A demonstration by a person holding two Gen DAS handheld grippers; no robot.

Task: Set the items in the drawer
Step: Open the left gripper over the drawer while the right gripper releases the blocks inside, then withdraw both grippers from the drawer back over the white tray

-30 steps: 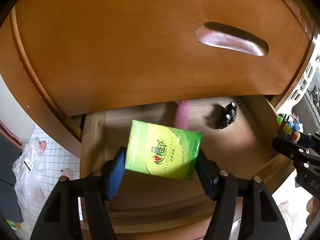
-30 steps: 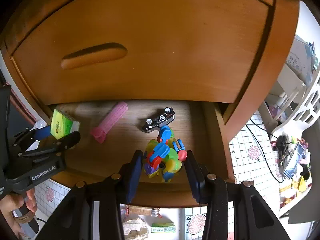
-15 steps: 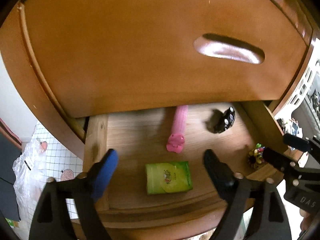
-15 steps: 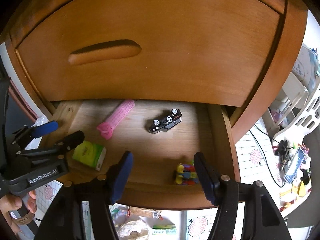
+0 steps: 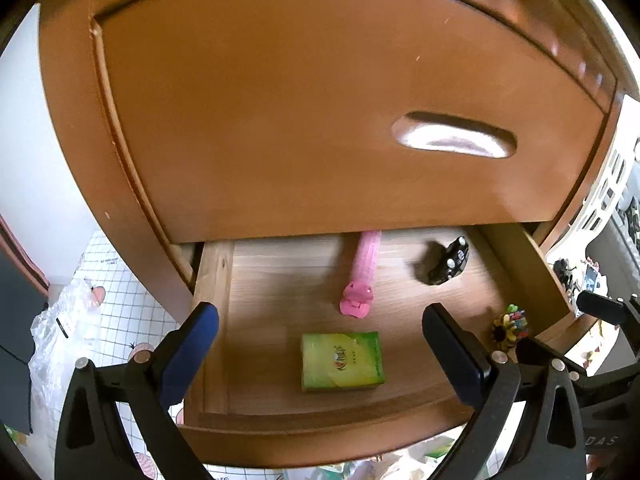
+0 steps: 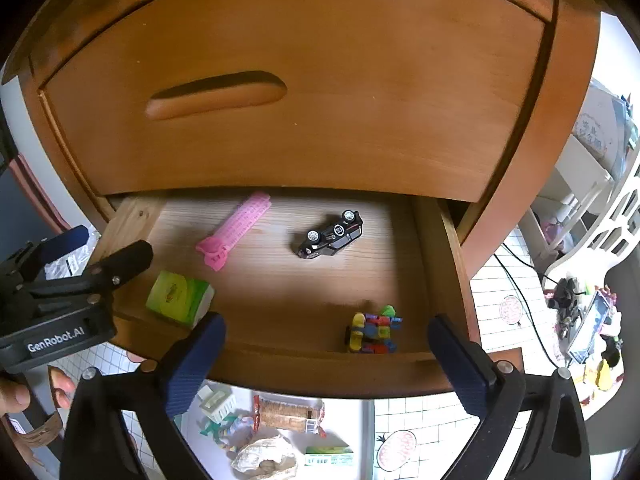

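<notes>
Both tools spread empty, left tool [image 5: 320, 350], right tool [image 6: 326, 354], tissue pack [image 5: 341, 361] in drawer [image 5: 320, 430]

The open wooden drawer [image 6: 434, 264] holds four items. A green tissue pack [image 5: 341, 361] lies flat near its front edge, left of centre; a pink hair roller [image 6: 236, 228] and a black toy car [image 6: 331, 235] lie toward the back. A multicoloured block toy [image 6: 374, 330] sits in the front right corner.

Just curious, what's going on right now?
Both grippers, left and right, open and empty. Tissue pack and block toy lying in the drawer. Nothing in the way.
</notes>
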